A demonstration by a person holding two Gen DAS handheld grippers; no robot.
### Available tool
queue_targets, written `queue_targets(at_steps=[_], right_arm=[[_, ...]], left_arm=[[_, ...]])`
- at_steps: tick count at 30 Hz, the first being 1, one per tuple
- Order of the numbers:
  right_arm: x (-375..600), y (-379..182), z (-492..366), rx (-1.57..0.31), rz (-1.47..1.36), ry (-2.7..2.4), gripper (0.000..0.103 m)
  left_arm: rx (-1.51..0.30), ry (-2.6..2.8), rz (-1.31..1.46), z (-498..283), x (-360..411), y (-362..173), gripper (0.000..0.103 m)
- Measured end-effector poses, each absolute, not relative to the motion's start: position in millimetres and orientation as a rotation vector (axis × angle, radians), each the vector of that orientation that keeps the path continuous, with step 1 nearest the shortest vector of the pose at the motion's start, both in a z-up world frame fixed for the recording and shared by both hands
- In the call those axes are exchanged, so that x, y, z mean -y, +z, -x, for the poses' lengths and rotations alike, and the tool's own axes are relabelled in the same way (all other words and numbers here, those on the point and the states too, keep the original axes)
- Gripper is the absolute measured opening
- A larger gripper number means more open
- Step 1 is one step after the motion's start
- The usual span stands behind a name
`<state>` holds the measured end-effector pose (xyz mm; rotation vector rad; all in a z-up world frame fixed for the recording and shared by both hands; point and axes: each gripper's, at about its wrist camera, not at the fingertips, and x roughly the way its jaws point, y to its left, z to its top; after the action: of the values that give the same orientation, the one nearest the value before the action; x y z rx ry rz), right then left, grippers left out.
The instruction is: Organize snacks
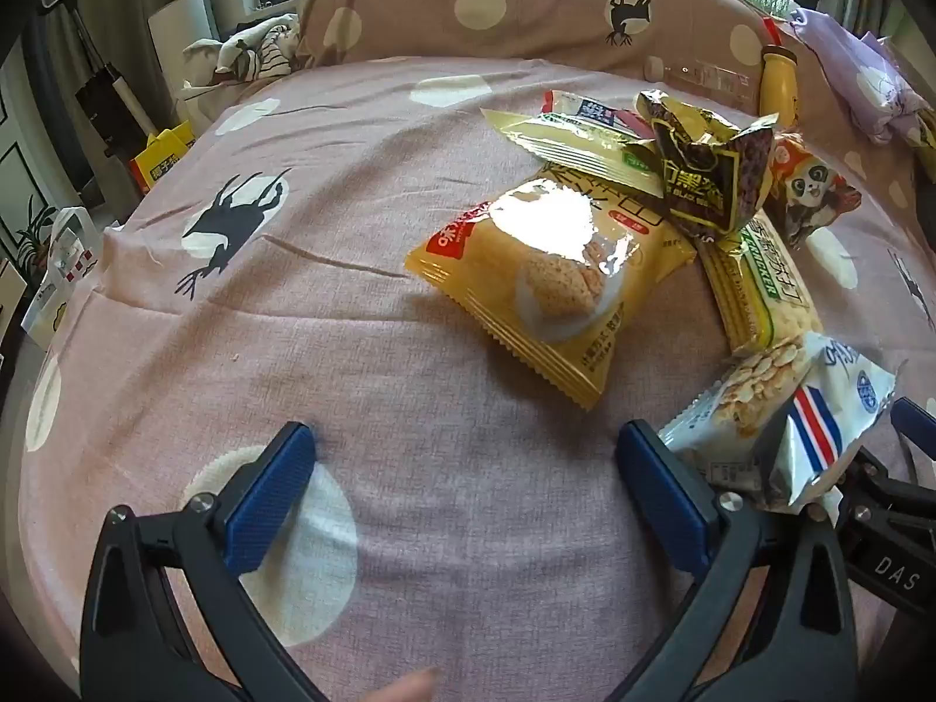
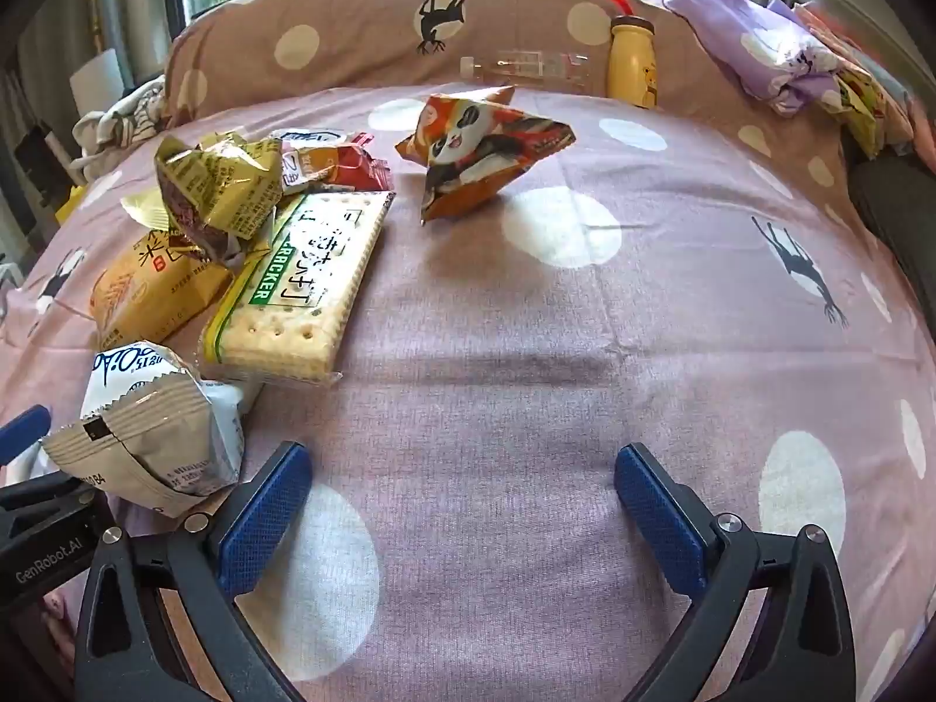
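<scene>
While the left gripper (image 1: 465,482) hangs wide open over the pink spotted bedsheet (image 1: 362,351), the glossy yellow rice-cake packet (image 1: 550,281) glares, its print unreadable; "CRACKER" shows on the long biscuit pack (image 1: 760,286). Right view: the right gripper (image 2: 462,488), jaws spread and empty; "GenRobot.AI" at the left edge, the orange panda pouch (image 2: 479,146) apart from the heap.

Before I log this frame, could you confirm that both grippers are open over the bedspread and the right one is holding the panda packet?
Not quite: the right gripper is open and holds nothing; the panda packet lies apart on the bedspread, as the right wrist view shows. The left gripper is open too.
</scene>
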<state>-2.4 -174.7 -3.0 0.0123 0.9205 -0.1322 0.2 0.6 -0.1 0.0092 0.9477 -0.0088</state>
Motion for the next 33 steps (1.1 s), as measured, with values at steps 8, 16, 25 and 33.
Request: queue_targets(at_steps=[8,16,25,33], right_arm=[[175.2,-3.0,2.5,-0.92,-0.013,-0.132,0.103],[174.9,-3.1,2.3,-0.921,-0.013,-0.132,0.103],[174.2,-3.1,2.3,-0.92,-0.013,-0.132,0.103],[173.9,-3.2,2.2,-0.921,-0.013,-0.132,0.103]], left_arm=[[-0.95,-0.007,-0.011,-0.2,0.0,0.7,0.103],[-0.957,-0.008,-0.01,-5.5,-2.4,0.9,0.103],[-0.954,-0.007,-0.011,-5.3,-2.3,1.1,0.103],[-0.953,-0.007,-0.011,-4.8,-2.1,1.1,0.103]])
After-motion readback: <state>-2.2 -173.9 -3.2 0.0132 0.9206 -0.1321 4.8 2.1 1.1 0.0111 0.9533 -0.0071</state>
